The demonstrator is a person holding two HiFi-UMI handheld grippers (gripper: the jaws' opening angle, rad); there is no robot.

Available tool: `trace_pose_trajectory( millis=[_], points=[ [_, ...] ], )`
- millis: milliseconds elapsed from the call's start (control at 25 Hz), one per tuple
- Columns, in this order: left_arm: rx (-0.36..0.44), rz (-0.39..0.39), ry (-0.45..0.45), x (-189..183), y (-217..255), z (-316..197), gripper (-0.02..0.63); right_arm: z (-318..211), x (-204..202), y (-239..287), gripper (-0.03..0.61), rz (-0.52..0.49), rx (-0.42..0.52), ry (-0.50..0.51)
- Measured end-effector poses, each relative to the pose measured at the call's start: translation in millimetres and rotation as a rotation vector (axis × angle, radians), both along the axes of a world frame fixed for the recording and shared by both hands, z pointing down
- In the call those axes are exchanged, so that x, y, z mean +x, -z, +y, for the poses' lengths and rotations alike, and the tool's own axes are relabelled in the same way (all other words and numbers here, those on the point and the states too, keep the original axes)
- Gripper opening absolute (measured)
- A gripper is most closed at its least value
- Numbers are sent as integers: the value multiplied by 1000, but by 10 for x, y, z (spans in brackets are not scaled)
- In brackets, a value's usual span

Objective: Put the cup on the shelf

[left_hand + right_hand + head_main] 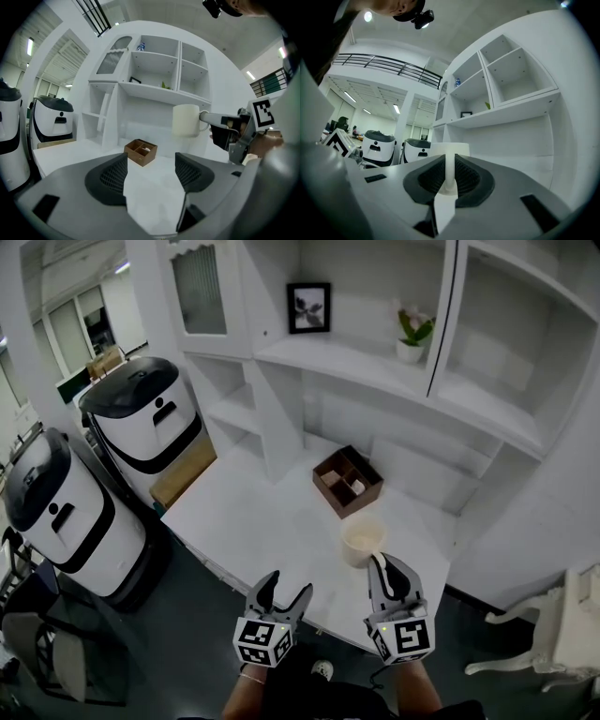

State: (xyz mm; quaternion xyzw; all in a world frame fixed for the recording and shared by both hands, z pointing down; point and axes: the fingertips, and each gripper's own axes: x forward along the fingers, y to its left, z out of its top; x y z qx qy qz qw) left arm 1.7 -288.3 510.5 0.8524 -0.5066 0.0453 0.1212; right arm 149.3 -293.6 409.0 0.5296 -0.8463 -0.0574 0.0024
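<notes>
A cream cup (361, 541) hangs in the air above the white table (272, 521), upright, held by its handle. My right gripper (386, 570) is shut on that handle; in the right gripper view the thin handle (449, 169) stands pinched between the two dark pads, with the cup (450, 149) just beyond. The left gripper view shows the same cup (186, 120) from the side, lifted in front of the white shelf unit (154, 91). My left gripper (279, 600) stays open over the table's near edge with nothing between its fingers (108, 178).
A brown divided wooden box (347, 481) sits on the table below the shelves. On the long shelf (375, 367) stand a framed picture (308, 307) and a small potted plant (412, 334). Two white-and-black bins (150, 418) stand on the floor at the left.
</notes>
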Motion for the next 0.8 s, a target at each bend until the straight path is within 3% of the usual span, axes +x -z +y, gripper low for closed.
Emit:
trace_pose_trajectory(
  millis=[320, 520, 800],
  points=[
    [46, -3, -30, -149, 263, -447, 313, -383, -44, 678, 48, -74, 84, -33],
    [89, -28, -36, -214, 483, -702, 313, -624, -190, 1130, 48, -41, 166, -13],
    [110, -2, -48, -246, 661, -944, 313, -899, -340, 1589, 48, -35, 235, -4]
  ],
)
